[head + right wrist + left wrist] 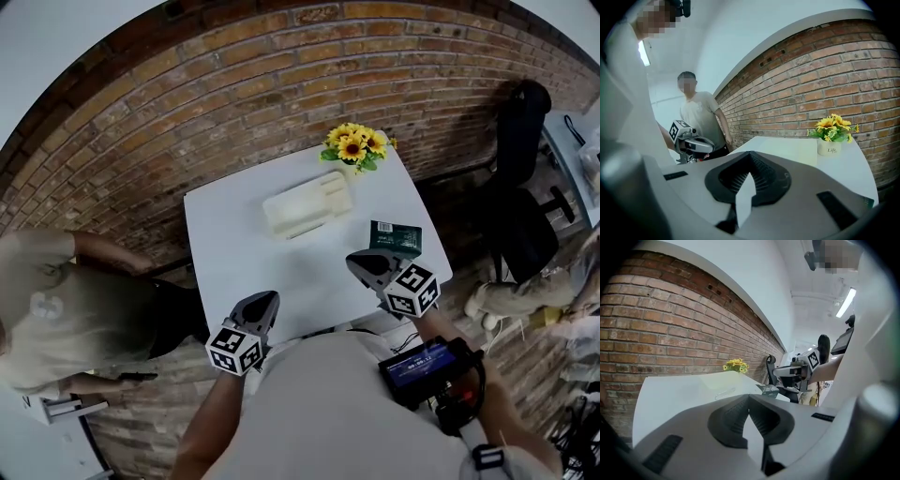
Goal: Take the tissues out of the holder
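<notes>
A cream tissue holder [305,204] lies flat in the middle of the white table [234,244]. A dark green tissue pack [395,237] rests near the table's right edge. My left gripper [269,297] hovers over the near edge, shut and empty. My right gripper [352,261] is just left of the green pack, also shut with nothing between its jaws. In the left gripper view, the holder [718,379] lies ahead and the pack [768,389] and right gripper [801,369] are to the right. From the right gripper view the left gripper [689,142] shows at the left.
A small pot of sunflowers [354,145] stands at the table's far edge, against the brick wall [281,75]. A person in a beige shirt [56,309] stands left of the table. A black chair [520,197] is to the right.
</notes>
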